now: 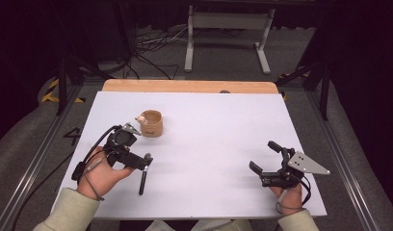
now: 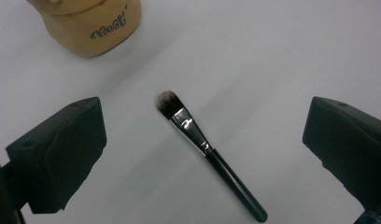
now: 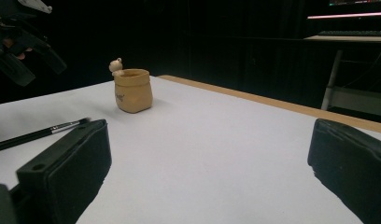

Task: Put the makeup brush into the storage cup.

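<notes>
A black-handled makeup brush (image 1: 143,177) lies flat on the white table (image 1: 209,139), bristles toward a small tan pouch-shaped cup (image 1: 151,123) with a tiny bear figure on its rim. My left gripper (image 1: 135,161) hovers just above the brush, open, with nothing in it. In the left gripper view the brush (image 2: 207,151) lies diagonally between the wide-apart jaws, and the cup (image 2: 90,23) sits at the top left. My right gripper (image 1: 264,156) is open and empty over the table's right side. Its view shows the cup (image 3: 132,91), the brush (image 3: 39,133) and the left gripper (image 3: 20,46) far off.
The table's far edge is a bare wooden strip (image 1: 189,86). Beyond it stand a grey metal frame (image 1: 228,29) and loose cables (image 1: 151,48) on the floor. Metal rails run along both sides of the table.
</notes>
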Action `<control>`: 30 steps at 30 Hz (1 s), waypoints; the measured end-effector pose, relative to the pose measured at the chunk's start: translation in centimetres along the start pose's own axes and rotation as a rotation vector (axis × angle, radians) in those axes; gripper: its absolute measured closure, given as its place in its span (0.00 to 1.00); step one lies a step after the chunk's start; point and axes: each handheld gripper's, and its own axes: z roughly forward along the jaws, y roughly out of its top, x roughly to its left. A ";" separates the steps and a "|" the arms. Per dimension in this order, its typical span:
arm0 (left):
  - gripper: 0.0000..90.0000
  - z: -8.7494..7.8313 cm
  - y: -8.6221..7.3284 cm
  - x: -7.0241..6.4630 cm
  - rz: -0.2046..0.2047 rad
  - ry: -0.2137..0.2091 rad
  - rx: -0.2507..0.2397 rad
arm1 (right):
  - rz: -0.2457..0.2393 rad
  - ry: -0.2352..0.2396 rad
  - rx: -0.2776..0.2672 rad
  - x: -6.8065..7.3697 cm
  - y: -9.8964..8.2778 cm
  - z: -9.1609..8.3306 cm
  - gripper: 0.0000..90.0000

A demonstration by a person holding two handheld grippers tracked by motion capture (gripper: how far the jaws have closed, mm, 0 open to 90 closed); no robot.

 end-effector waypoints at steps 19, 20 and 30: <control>0.04 1.7 0.2 0.4 -0.011 0.005 0.147 | 0.000 0.017 0.010 0.2 -0.2 0.2 0.00; 0.04 1.8 0.2 0.5 -0.009 0.010 0.152 | 0.000 0.017 0.011 0.2 -0.2 0.2 0.00; 0.07 3.3 -0.2 0.6 -0.021 -0.028 0.210 | 0.003 0.008 0.006 0.1 -0.2 0.2 0.00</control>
